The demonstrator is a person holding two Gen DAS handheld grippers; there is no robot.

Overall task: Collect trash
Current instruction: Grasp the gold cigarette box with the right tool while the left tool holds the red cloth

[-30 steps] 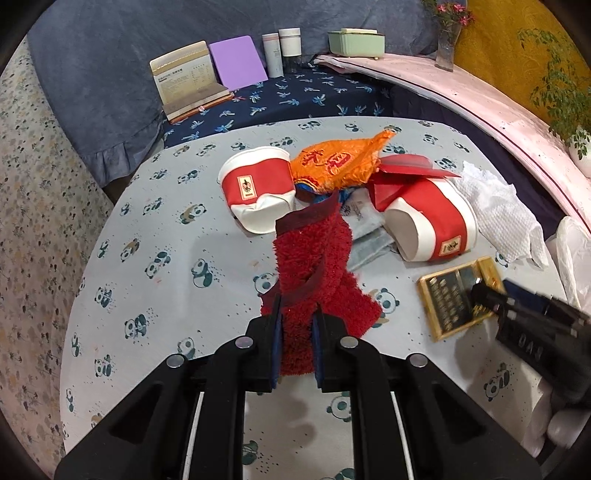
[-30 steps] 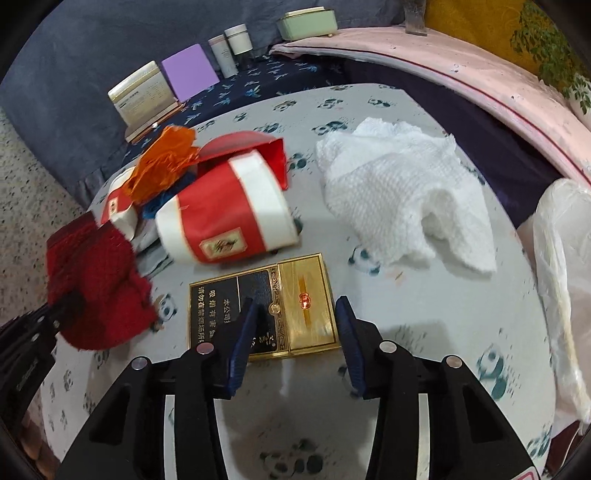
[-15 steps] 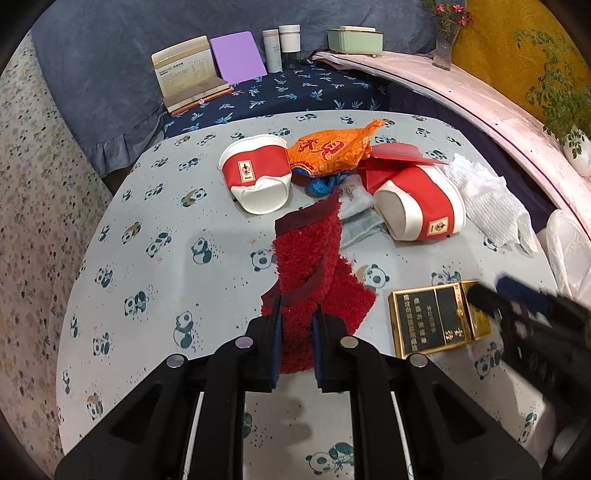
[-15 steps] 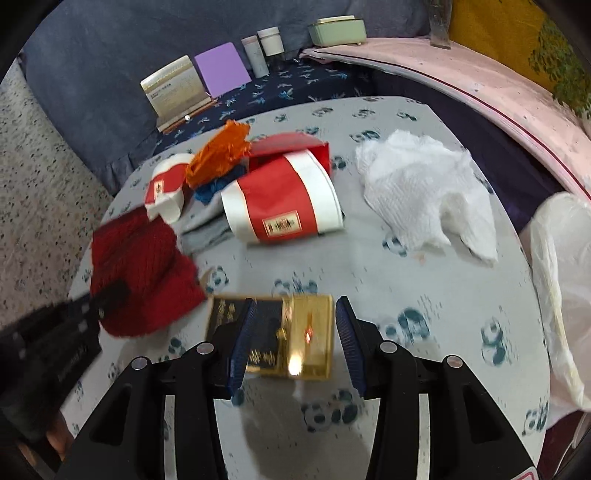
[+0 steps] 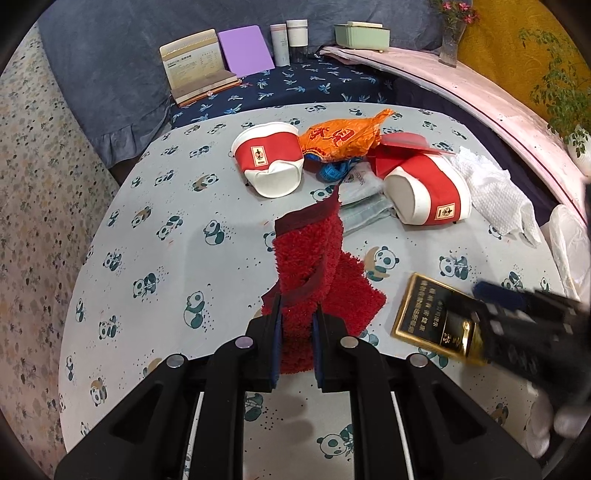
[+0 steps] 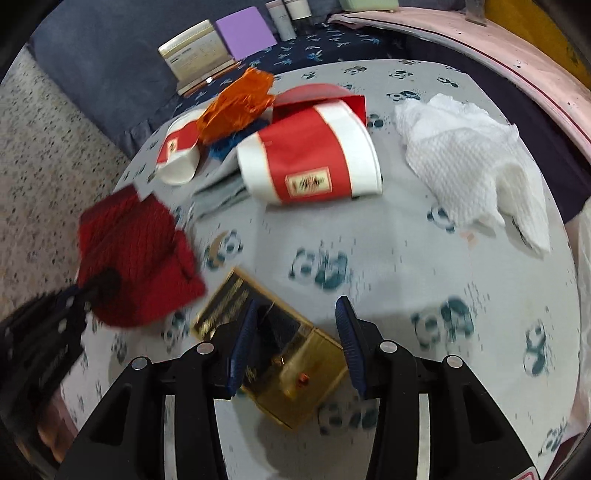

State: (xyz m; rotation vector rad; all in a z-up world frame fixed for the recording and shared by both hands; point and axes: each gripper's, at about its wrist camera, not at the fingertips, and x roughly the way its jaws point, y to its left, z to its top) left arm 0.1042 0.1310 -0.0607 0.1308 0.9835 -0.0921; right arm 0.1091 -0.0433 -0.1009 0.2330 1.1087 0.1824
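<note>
My left gripper (image 5: pixel 297 314) is shut on a red fuzzy cloth (image 5: pixel 314 254) and holds it above the panda-print table (image 5: pixel 147 258); the cloth also shows in the right wrist view (image 6: pixel 136 254). My right gripper (image 6: pixel 295 325) is open, its fingers on either side of a black and gold cigarette box (image 6: pixel 280 362), which lies at an angle on the table and also shows in the left wrist view (image 5: pixel 432 314). Two red and white paper cups (image 5: pixel 273 158) (image 5: pixel 428 192), an orange wrapper (image 5: pixel 340 138) and a white paper towel (image 6: pixel 465 166) lie farther back.
A white plastic bag (image 5: pixel 572 251) hangs at the table's right edge. A blue tape measure (image 5: pixel 332 171) and grey packets (image 5: pixel 365 210) lie between the cups. Books (image 5: pixel 195 66), bottles (image 5: pixel 288 40) and a green box (image 5: pixel 362 35) stand on the bench behind.
My right gripper has swung left and closer to the cigarette box, which now sits turned between its fingers. My left gripper has pulled back a little with the red cloth still in it.
</note>
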